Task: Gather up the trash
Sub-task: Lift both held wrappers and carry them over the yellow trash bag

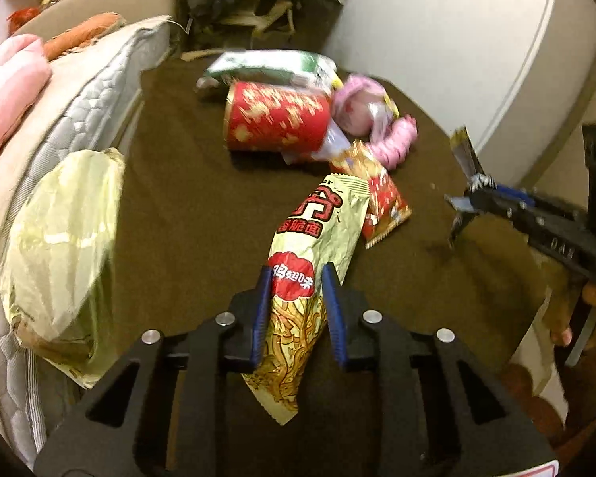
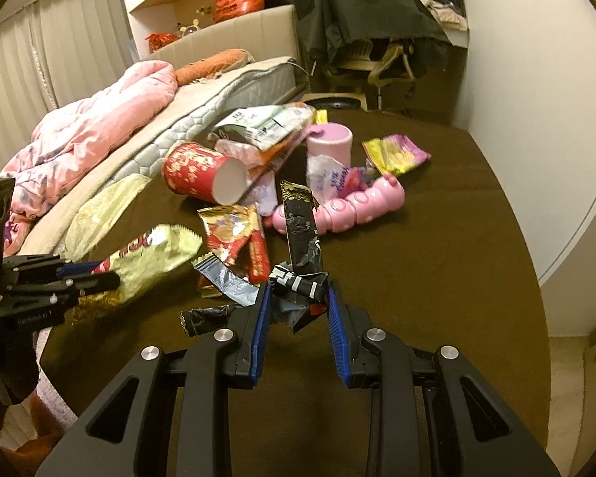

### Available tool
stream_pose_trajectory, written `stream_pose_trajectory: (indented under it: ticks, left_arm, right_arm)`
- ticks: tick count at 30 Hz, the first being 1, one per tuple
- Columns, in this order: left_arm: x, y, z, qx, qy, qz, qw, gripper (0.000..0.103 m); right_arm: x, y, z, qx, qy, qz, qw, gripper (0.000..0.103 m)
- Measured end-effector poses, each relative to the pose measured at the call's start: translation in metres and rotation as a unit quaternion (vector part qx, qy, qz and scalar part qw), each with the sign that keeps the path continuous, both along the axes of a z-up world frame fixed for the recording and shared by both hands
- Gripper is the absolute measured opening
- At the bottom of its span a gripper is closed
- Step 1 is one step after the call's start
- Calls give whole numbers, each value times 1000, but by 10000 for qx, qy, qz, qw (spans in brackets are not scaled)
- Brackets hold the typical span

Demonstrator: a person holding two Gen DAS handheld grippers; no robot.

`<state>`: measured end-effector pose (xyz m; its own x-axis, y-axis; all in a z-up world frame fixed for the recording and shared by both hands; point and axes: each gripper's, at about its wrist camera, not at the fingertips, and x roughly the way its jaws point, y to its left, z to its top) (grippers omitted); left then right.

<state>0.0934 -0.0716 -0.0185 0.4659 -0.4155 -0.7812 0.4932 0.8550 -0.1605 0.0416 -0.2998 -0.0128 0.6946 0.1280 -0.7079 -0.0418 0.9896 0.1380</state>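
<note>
Both hands are loaded, no bin in either view, so I can't tell where this goes next. Left gripper [image 1: 294, 278] is pinched on the pale yellow snack bag [image 1: 310, 278], blue pads on either side at about mid-length; the bag's top end trails toward the pile and its tail hangs loose under the jaws, probably a quick grab rather than a tidy one. Right gripper [image 2: 300, 298] holds a crumpled wad of black wrappers [image 2: 302, 274] between its pads, jaws fairly narrow, one long strip sticking up and forward. Remaining trash sits clustered mid-table [image 2: 437, 278]: red paper cup [image 2: 202, 177] on its side, mouth toward the right camera, red snack packet [image 2: 234, 230] just in front of it, green-white bag [image 2: 262, 123] behind, purple-yellow wrapper [image 2: 397, 153] off to the right. Pink caterpillar toy [image 2: 353, 202] lies among it, likely not trash. A yellow plastic bag [image 1: 63, 246] rests against the mattress [image 1: 99, 79] edge.
</note>
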Motion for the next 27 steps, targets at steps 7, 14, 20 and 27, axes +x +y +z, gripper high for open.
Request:
stream_pose_trajectory:
  ticks: [7,14,20,27]
  left_arm:
    - [-7,24,25,-225,-404,480,9978,23]
    - [7,76,38,-378,-616,1280,9891,23]
    - [31,164,45,-315,-801,2340,9684,23]
    - [67,228,1,-33,-320,3023,9527,23]
  right_arm:
    - [3,21,19,-38,-198,231,9995,27]
    - [26,66,45,-193,-442,737,9961,27]
    - [69,118,52,-319,-451,1223,9910,27]
    - [126,160,48,-391,-281,1521,9872,27]
